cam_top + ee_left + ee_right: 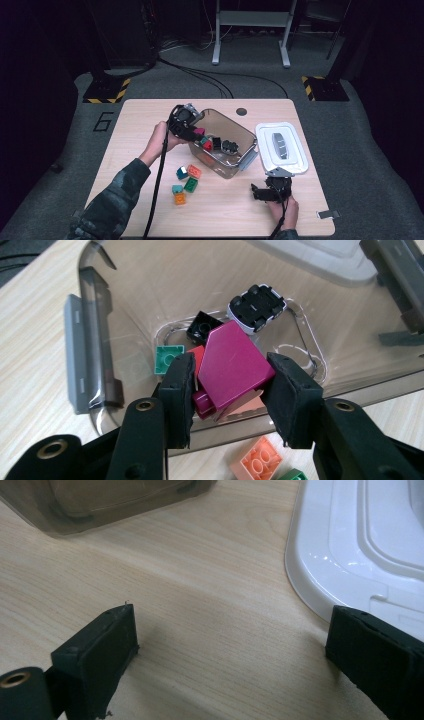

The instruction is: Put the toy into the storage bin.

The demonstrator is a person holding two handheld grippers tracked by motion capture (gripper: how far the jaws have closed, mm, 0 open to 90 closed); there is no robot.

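At frame centre, your left gripper (230,390) clamps a magenta block (231,367) over the clear bin (239,134), mid-drop; next, you should spread its jaws. At lower right, your right gripper (230,650) rests open beside the white lid (360,545).

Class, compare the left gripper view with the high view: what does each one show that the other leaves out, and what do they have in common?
Left gripper view alone: the sloped faces of the magenta block clamped by the left hand-held gripper, and the studs on the black brick.
High view alone: the white lid, the right hand-held gripper and the teal brick.
Both: the clear bin, the toy car inside it and the orange brick outside.
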